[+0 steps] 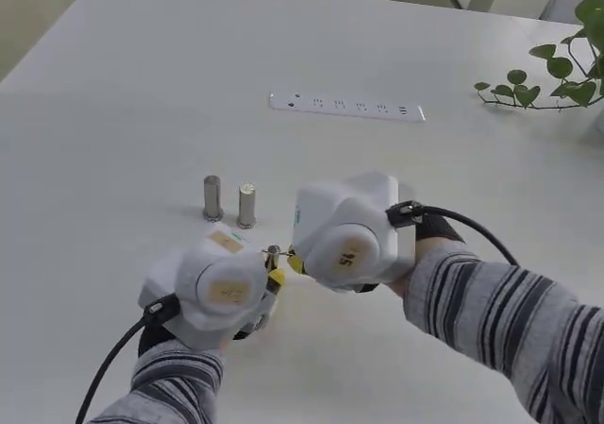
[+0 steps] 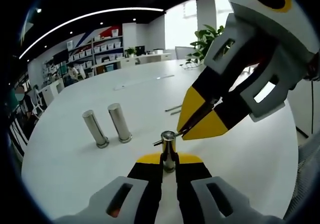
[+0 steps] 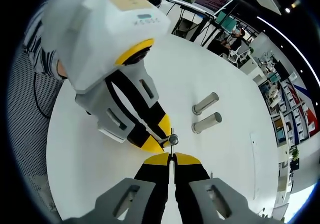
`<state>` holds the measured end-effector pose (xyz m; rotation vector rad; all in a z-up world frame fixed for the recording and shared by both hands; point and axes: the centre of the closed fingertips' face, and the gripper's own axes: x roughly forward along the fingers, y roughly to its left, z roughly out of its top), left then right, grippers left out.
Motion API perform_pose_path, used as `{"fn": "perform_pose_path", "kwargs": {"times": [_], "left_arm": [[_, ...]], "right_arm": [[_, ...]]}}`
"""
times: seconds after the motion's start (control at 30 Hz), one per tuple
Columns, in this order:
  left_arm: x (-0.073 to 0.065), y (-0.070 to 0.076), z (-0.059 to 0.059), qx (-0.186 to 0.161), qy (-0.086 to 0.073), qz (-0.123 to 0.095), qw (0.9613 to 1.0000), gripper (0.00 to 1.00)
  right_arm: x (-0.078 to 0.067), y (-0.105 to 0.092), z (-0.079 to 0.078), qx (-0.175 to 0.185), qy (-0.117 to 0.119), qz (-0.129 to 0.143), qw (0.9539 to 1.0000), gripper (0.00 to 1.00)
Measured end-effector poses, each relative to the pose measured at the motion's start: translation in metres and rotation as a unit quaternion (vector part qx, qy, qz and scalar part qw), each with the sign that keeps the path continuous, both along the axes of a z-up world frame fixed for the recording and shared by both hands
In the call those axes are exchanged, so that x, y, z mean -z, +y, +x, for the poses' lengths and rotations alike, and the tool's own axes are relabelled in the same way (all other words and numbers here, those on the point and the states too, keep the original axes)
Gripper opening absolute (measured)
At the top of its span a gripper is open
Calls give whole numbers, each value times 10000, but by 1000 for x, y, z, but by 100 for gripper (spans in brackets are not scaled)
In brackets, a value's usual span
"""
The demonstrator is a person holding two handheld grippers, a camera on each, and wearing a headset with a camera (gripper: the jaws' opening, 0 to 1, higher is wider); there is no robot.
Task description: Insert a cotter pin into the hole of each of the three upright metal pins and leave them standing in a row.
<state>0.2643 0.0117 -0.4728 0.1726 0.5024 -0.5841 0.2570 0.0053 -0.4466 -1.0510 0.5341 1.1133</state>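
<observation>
Steel meets steel at mid-table (image 1: 113, 93). The left gripper (image 2: 168, 160) has its jaws pressed onto a pin (image 2: 168, 145), clamping the shaft below the head and holding it upright. Whether its foot touches the table is hidden. In the left gripper view the right gripper (image 2: 189, 129) comes in from 2 o'clock, its yellow tips pinching a thin cotter (image 2: 159, 142) right at the pin's head. A wire end pokes out on the head's 9 o'clock side, so the cotter looks partway through the hole, though how deep can't be settled.

That makes this the threading step, apparently on the first pin of three. The other two pins (image 1: 246, 205) stand side by side near the grippers in the head view, at 11 o'clock, with no cotter discernible in them at this size.

The next move calls for a straight push along the hole's line, with the left steadying the pin against turning. After that comes release and setting the pin down in line with the pair.

As for holders, the hole is the one receptacle in play, and the cotter is its only content. A power strip (image 1: 344, 106) lies well apart at 12 o'clock.
</observation>
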Motion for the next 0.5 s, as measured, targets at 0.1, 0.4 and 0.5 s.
{"fn": "perform_pose_path", "kwargs": {"times": [0.1, 0.4, 0.5], "left_arm": [[0, 0, 0, -44, 36, 24, 10000, 5], [1, 0, 0, -109, 71, 8, 9999, 5], [1, 0, 0, -104, 77, 16, 9999, 5]], "right_arm": [[-1, 3, 0, -39, -4, 21, 10000, 0], [-6, 6, 2, 21, -46, 62, 10000, 2], [-9, 4, -1, 57, 79, 132, 9999, 4]]}}
